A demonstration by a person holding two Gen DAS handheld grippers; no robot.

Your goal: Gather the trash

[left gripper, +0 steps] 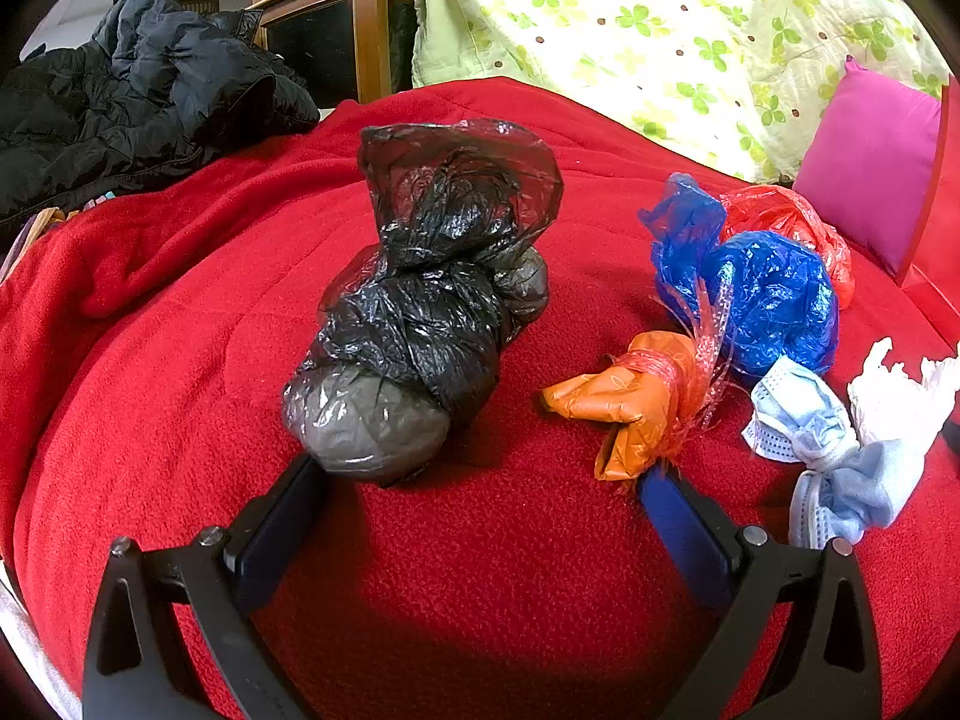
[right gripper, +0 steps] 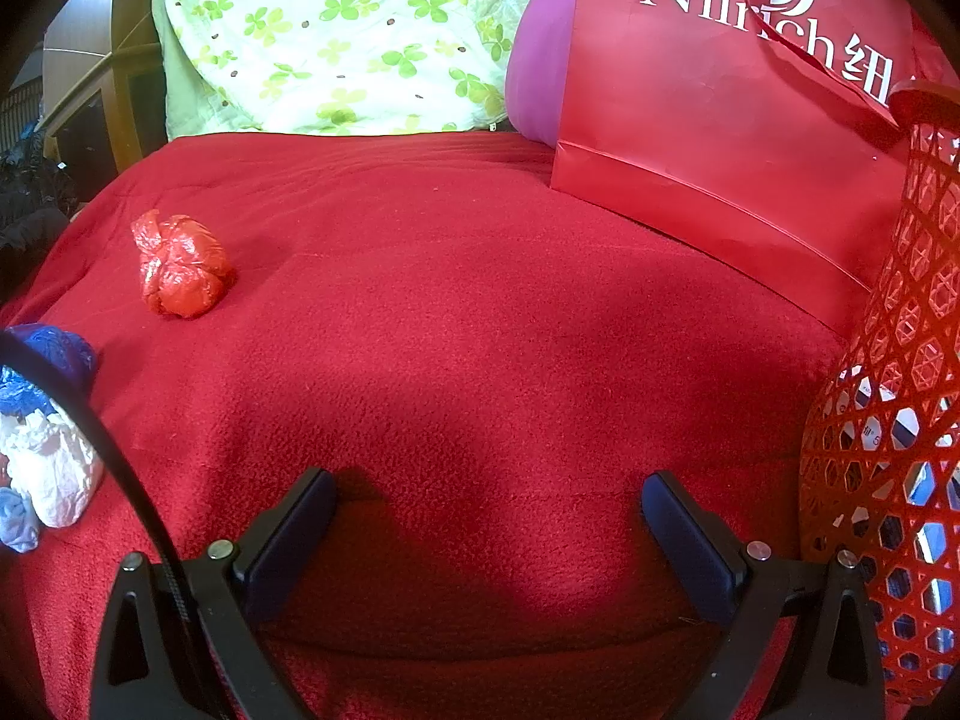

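Left claw (left gripper: 483,474), jaws wide apart and empty, low over a red blanket (left gripper: 180,312); its left fingertip lies just beside the grey end of a knotted black plastic bag bundle (left gripper: 432,300), its right fingertip just beside an orange wrapper tied with red netting (left gripper: 636,402). To the right of the wrapper, a crumpled blue face mask (left gripper: 834,456) and white tissue (left gripper: 900,396); behind these, a blue plastic bag ball (left gripper: 768,300) touching a red plastic bag ball (left gripper: 786,216). Right claw (right gripper: 489,495), jaws likewise spread and empty, over bare blanket, with a red mesh basket (right gripper: 900,360) close at its right and a black cable (right gripper: 90,420) crossing its left side. Farther back: a red paper bag (right gripper: 708,102), a magenta pillow (left gripper: 870,162), a clover-print cushion (left gripper: 630,30), a black jacket (left gripper: 138,90) and a wooden cabinet (left gripper: 336,30).
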